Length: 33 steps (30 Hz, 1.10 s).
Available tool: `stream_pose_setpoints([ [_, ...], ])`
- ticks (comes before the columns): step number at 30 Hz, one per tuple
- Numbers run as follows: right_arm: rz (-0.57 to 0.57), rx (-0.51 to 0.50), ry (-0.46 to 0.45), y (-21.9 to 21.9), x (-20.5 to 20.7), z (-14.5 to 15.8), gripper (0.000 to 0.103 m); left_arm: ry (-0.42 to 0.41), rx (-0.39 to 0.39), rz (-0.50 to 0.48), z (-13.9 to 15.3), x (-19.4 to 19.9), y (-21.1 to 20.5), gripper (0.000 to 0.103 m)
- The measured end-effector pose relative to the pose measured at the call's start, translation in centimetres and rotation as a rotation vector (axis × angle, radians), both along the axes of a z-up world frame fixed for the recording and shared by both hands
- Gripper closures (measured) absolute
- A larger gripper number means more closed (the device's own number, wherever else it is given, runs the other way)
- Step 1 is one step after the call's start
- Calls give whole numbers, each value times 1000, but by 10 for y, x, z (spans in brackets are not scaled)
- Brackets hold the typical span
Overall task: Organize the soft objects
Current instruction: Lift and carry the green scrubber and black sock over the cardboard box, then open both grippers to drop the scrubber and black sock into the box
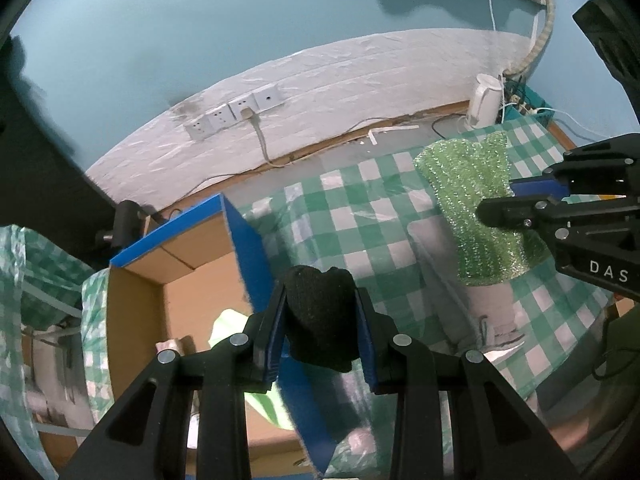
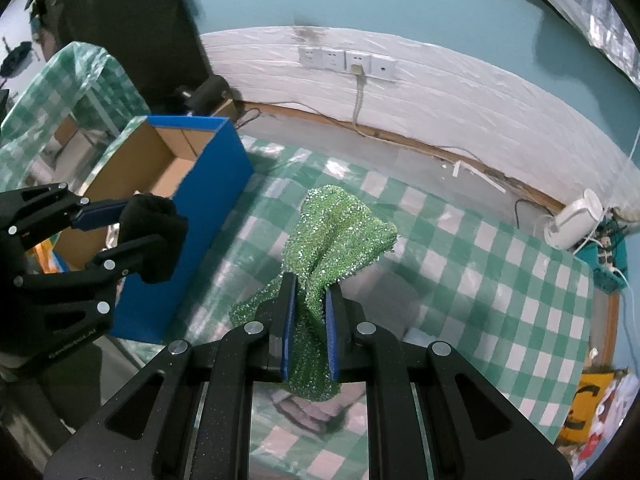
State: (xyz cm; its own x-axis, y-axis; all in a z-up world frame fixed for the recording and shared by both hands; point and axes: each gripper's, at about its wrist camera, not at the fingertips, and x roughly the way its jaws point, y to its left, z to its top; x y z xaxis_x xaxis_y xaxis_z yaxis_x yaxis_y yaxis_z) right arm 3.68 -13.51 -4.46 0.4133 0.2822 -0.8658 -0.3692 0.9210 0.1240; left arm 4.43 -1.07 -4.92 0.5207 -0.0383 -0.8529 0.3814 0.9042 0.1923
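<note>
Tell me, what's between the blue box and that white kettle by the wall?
In the right wrist view, only checked tablecloth lies between blue box and kettle; the lifted green cloth hangs over it.

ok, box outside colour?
Blue; the box has plain brown cardboard inside. Clearest in the right wrist view.

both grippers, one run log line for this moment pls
left gripper: shut on black sock | right gripper: shut on green sparkly cloth | blue box: open, items inside | stage: carrying
</note>
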Motion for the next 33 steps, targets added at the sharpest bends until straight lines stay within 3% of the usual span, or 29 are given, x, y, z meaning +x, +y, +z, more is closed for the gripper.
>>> stream_pose_setpoints([
  [16,107,-1,-11,65,3,9,91,-19,-41,109,12,-5,59,70],
  [33,241,4,-1,145,1,11,91,-2,-50,225,3,-14,119,70],
])
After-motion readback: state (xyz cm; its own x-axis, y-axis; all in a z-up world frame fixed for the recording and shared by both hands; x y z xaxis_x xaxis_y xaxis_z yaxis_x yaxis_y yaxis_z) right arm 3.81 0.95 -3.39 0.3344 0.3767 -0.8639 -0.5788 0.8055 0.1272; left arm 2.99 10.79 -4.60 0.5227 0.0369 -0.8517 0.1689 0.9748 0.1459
